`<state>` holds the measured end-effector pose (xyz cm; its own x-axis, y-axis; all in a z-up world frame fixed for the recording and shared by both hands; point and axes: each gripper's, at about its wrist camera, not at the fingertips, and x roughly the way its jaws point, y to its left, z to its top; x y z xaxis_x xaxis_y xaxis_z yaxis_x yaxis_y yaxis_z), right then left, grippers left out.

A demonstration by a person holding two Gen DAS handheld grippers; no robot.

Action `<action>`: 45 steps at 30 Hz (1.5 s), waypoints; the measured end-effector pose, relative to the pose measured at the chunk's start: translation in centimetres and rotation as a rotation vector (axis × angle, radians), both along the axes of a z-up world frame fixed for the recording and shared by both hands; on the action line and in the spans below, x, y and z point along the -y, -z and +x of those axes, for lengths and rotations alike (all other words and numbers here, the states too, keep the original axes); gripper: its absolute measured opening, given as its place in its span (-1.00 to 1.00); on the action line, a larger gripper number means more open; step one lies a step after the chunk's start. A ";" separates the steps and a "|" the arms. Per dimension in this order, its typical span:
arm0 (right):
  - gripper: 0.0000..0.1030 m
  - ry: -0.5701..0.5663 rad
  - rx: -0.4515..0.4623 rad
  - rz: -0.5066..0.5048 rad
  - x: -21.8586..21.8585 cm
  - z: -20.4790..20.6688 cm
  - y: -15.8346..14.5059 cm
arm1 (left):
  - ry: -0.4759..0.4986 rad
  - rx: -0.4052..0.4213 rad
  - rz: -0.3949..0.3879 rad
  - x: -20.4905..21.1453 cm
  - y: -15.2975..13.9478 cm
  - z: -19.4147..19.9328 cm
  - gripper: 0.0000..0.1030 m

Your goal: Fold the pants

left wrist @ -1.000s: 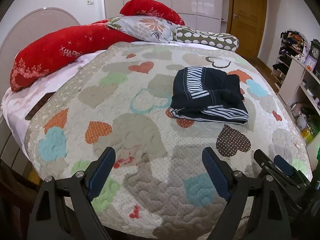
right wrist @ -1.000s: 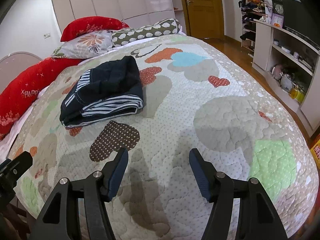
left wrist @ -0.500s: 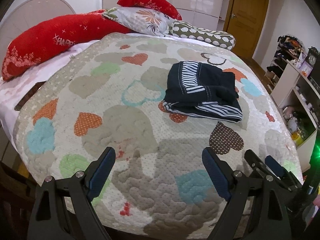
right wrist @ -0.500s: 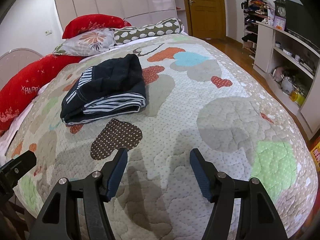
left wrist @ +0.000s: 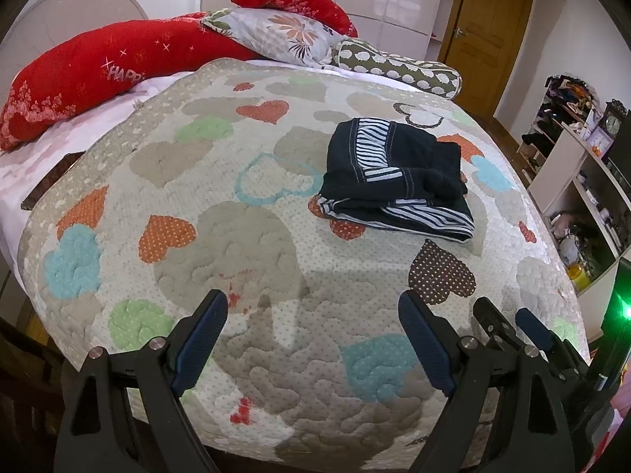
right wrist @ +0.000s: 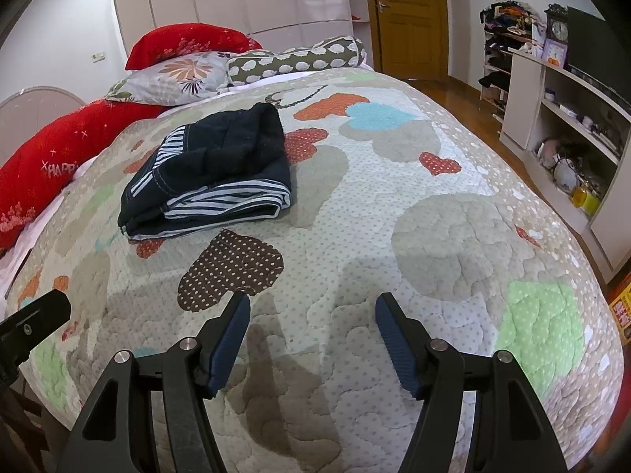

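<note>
Dark navy pants [left wrist: 398, 175] with striped trim lie folded into a compact stack on the heart-patterned quilt [left wrist: 244, 244], past the bed's near edge. In the right wrist view the same pants [right wrist: 213, 175] sit up and to the left. My left gripper [left wrist: 311, 307] hovers open over the quilt near the bed's front edge, well short of the pants, nothing between its blue pads. My right gripper [right wrist: 311, 311] is also open and empty, over bare quilt [right wrist: 434, 236] to the right of the pants. The right gripper [left wrist: 508, 319] shows at the left view's lower right.
Red pillows [left wrist: 98, 71], a floral pillow [left wrist: 284, 35] and a spotted bolster [left wrist: 398, 69] line the head of the bed. White shelving [right wrist: 564, 134] with clutter stands along the right wall, a wooden door [right wrist: 410, 15] beyond. The left gripper's edge [right wrist: 31, 319] shows at far left.
The left wrist view has tilted slightly, so the bed and pants sit a little lower and further left in it. Both grippers stay open over the quilt; the pants have not moved.
</note>
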<state>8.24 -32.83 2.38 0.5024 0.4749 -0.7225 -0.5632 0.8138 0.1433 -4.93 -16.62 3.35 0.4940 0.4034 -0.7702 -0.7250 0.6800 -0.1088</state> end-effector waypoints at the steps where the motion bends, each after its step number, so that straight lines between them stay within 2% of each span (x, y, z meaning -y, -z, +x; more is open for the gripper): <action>1: 0.38 -0.002 0.001 -0.003 0.0 0.0 0.0 | -0.002 0.000 -0.002 0.0 0.1 0.0 0.70; 13: 0.39 -0.012 0.014 -0.011 -0.3 -0.3 0.2 | -0.014 0.005 -0.028 -0.3 0.3 -0.4 0.70; 21: 0.41 -0.028 0.030 -0.022 -0.6 -0.7 0.1 | -0.037 0.029 -0.009 -0.5 -0.4 -0.9 0.70; 29: 0.41 -0.054 0.056 0.015 -1.3 -1.6 -1.3 | -0.128 0.106 0.135 0.1 -4.5 -4.4 0.70; 33: 0.41 -0.072 0.097 0.030 -1.1 -2.7 -2.2 | -0.134 0.121 0.186 0.9 -5.6 -4.6 0.70; 36: 0.43 -0.079 0.123 0.039 -0.8 -3.0 -2.7 | -0.130 0.132 0.258 2.0 -6.4 -4.4 0.70; 39: 0.47 -0.066 0.150 0.045 -0.4 -3.0 -2.8 | -0.122 0.140 0.333 3.0 -7.0 -4.3 0.82; 41: 0.48 -0.062 0.137 0.047 -0.4 -2.8 -2.6 | -0.125 0.154 0.376 3.5 -7.4 -4.5 0.87; 45: 0.48 -0.055 0.116 0.039 -0.3 -2.4 -2.1 | -0.137 0.173 0.397 3.6 -8.0 -4.9 0.91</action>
